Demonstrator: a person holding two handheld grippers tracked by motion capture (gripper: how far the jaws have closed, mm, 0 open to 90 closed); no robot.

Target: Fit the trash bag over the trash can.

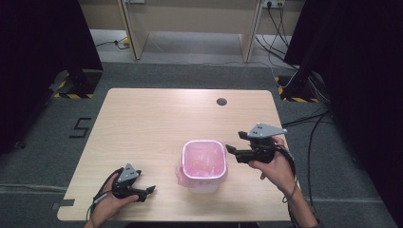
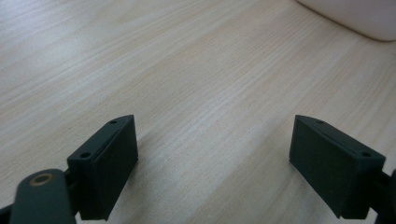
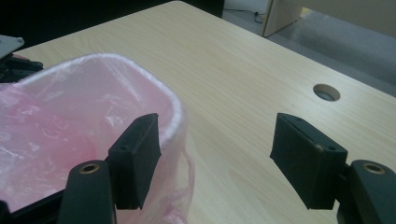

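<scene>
A small white bin (image 1: 204,166) lined with a pink plastic bag (image 3: 60,116) stands near the front middle of the wooden table (image 1: 157,118). My right gripper (image 1: 235,142) hovers just right of the bin's rim, held in a hand, jaws open and empty (image 3: 215,158); its left jaw sits over the bag's rim. My left gripper (image 1: 151,191) rests low at the table's front left, open, with bare wood between its jaws (image 2: 212,168). A corner of the white bin (image 2: 355,16) lies ahead of it, at the upper right.
A round cable hole (image 1: 221,101) is in the table's far side, also seen as a hole (image 3: 326,92) from the right gripper. Cables (image 1: 309,137) trail on the grey floor at right. Dark curtains and stand bases flank the table.
</scene>
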